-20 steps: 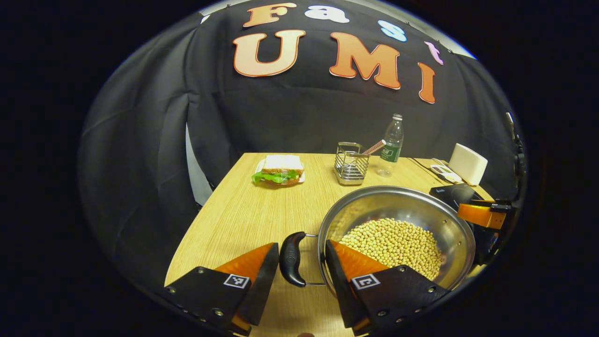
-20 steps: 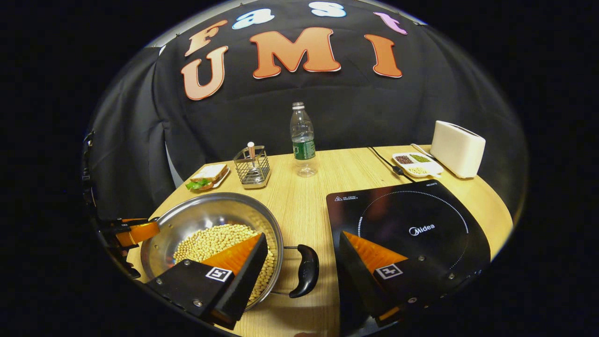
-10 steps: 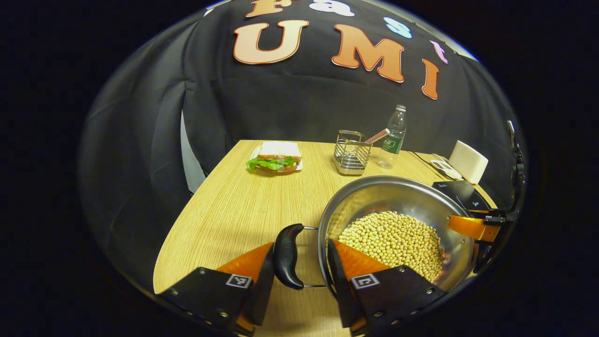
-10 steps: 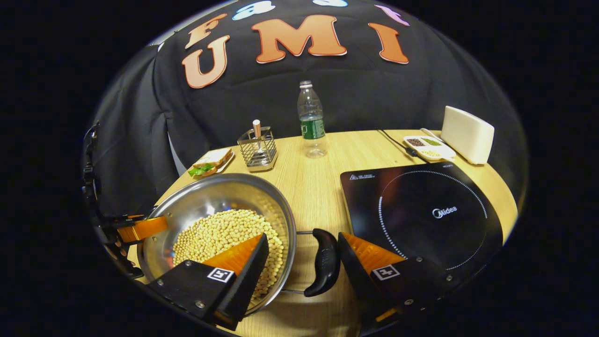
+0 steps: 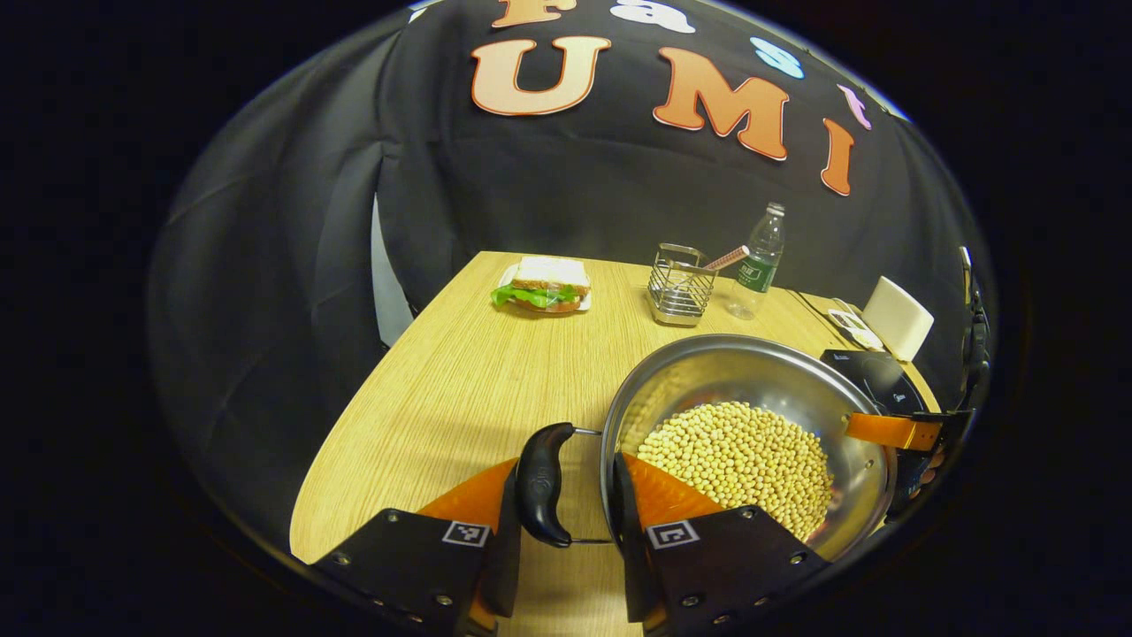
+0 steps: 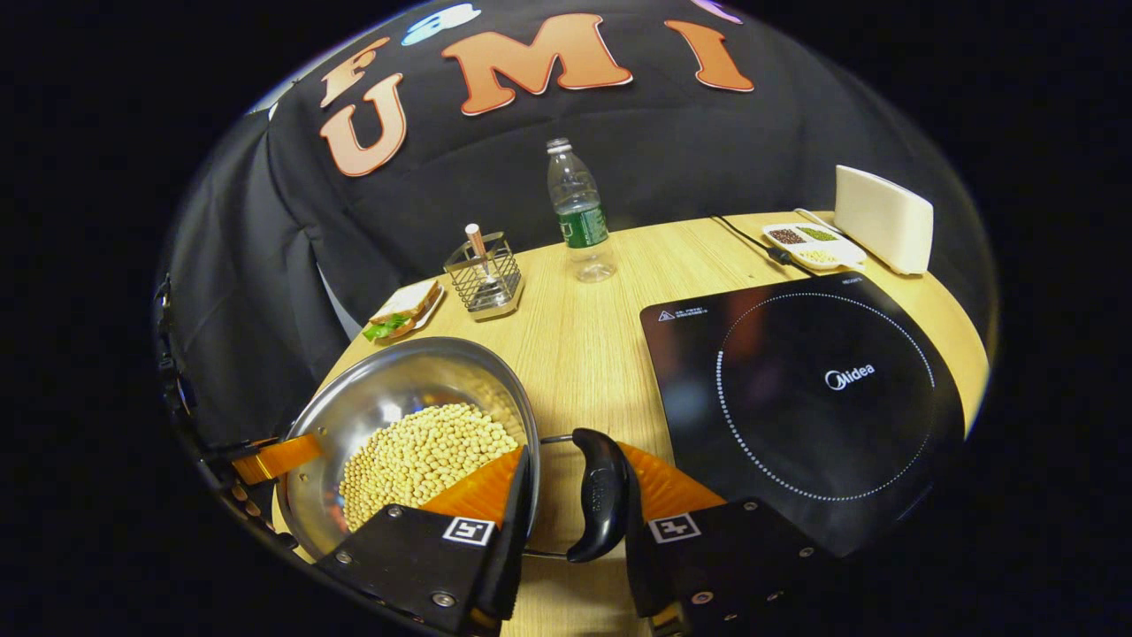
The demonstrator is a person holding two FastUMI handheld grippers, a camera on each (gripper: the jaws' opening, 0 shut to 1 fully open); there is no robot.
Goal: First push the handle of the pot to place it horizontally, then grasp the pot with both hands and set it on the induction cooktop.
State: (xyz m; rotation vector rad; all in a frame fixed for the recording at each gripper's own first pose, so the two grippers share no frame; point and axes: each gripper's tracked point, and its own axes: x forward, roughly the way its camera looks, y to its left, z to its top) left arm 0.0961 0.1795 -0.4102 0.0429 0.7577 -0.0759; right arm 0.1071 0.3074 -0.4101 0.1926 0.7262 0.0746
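Left gripper (image 5: 564, 495) straddling one black handle (image 5: 541, 483) of the pot (image 5: 752, 372), outer finger touching, inner finger inside the rim; full clamp hard to judge. Right gripper (image 6: 570, 495) closing about the opposite handle (image 6: 600, 492), seemingly touching. Holds soybeans (image 5: 738, 458). Just left of the induction cooktop (image 6: 796, 389), base hidden.

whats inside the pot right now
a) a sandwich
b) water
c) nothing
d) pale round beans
d: the pot holds a heap of pale round beans, seen in the left gripper view and again in the right gripper view; the sandwich lies apart on the table.
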